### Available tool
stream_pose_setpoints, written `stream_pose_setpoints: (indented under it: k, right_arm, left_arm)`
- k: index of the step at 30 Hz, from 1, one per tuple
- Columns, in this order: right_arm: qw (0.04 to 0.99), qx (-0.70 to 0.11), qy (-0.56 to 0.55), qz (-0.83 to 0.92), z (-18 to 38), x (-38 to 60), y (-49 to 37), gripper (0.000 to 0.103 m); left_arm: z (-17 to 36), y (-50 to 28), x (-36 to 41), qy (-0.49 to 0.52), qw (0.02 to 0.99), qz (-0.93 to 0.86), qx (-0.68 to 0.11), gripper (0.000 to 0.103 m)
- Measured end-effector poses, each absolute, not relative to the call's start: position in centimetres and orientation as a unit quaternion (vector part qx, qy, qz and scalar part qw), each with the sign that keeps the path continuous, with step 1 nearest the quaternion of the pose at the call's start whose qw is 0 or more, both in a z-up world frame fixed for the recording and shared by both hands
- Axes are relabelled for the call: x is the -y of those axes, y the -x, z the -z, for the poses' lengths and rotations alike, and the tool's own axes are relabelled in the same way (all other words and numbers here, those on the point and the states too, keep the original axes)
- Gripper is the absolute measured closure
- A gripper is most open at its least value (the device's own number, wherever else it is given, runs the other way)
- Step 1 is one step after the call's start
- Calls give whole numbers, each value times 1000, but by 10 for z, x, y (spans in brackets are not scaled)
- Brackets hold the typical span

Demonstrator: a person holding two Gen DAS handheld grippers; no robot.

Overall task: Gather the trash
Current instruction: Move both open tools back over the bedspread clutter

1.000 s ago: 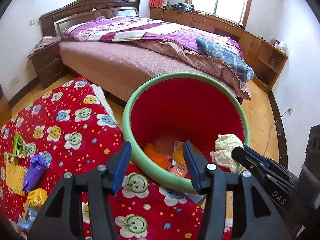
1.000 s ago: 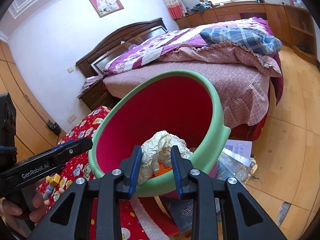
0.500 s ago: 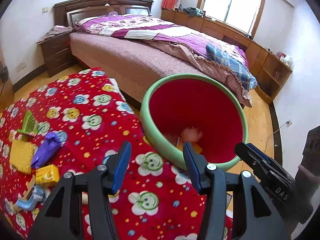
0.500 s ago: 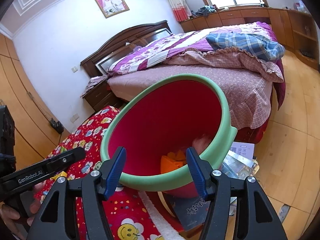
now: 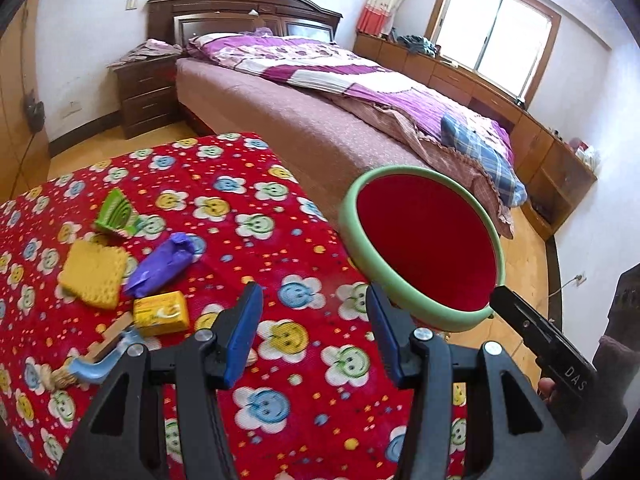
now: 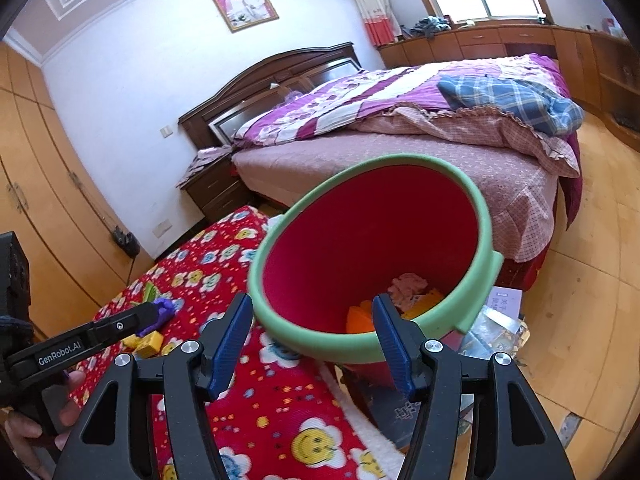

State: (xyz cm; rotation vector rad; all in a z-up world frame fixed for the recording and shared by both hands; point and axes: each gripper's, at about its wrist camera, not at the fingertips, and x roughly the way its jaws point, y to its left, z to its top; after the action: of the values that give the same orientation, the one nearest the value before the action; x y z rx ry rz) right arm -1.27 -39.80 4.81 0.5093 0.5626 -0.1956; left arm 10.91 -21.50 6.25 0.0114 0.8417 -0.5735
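Red smiley-print cloth [image 5: 248, 200] fills the lower left of the left view. Red bin [image 6: 372, 256], green-rimmed, sits tilted at its edge, centre of the right view, mouth toward the grippers, likely for easy drops; trash already inside. Purple wrapper [image 5: 160, 264], yellow box [image 5: 160, 314] and sponge [image 5: 92, 276] remain at left. Left gripper [image 5: 312, 336] and right gripper [image 6: 312, 340] both spread, empty.

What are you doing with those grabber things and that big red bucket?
I'm picking up trash. Both grabbers, the left gripper and the right gripper, are open and holding nothing. The red bin beside the smiley cloth already has some scraps at the bottom. A purple wrapper, a yellow box, a yellow sponge and a green packet wait on the cloth.
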Motion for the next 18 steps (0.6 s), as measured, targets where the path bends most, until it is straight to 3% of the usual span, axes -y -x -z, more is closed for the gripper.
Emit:
stream_pose_setpoints:
  k: [18]
  right_arm:
    - [928, -297, -219, 42, -57, 340, -3, 39]
  left_arm:
    - [-79, -114, 132, 11, 898, 212, -386, 49]
